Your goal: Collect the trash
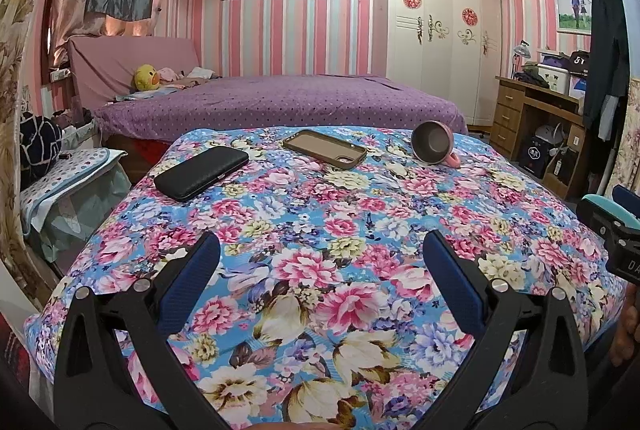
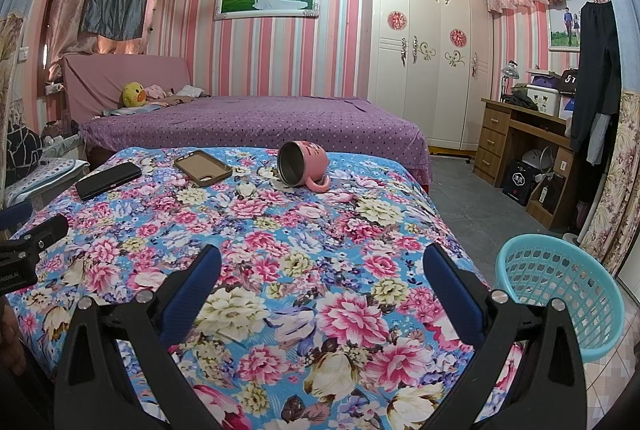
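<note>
- Left wrist view: your left gripper [image 1: 320, 282] hung over the near part of the floral cloth [image 1: 320, 230], its blue fingers [image 1: 192, 282] spread wide with nothing between them.
- On the far part of the cloth lay a black case [image 1: 201, 172], a brown phone case [image 1: 325, 148] and a pink mug [image 1: 434, 143] tipped on its side, well apart from one another.
- Nothing that read plainly as trash showed there, so which item to go for could not be settled.
- Right wrist view: your right gripper [image 2: 320, 282] was likewise wide open and empty above the cloth.
- The turquoise basket [image 2: 560, 294] stood on the floor just beside the cloth's right edge; its inside looked empty as far as it showed.
- For any pickup, you would have done well to approach low and square, closing across the thin sides.
- The tipped mug could roll if nudged; the purple bed [image 2: 256, 122] lay beyond.
</note>
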The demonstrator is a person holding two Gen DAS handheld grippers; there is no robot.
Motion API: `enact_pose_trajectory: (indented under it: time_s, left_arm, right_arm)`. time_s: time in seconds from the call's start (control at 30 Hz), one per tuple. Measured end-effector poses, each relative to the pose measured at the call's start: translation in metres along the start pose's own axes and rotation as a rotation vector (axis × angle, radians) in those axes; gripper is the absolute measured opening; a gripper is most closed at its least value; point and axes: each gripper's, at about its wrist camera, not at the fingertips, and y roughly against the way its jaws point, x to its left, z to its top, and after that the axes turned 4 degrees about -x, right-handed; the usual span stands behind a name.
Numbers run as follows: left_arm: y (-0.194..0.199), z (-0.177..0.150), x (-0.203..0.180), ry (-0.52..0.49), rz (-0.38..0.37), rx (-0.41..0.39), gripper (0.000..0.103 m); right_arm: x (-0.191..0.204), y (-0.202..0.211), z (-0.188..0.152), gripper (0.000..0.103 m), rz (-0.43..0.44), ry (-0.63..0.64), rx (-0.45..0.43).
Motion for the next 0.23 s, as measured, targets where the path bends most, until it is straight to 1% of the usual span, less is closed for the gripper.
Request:
enact_pose_trajectory:
  time_s: [0.23]
  left_arm:
    - [-0.0032,0.0003,0.0068,0.030,0.001,0.011,0.098]
  right_arm:
    - [0.0001,0.0000,-0.0002,0.099,0.001,0.000,0.001]
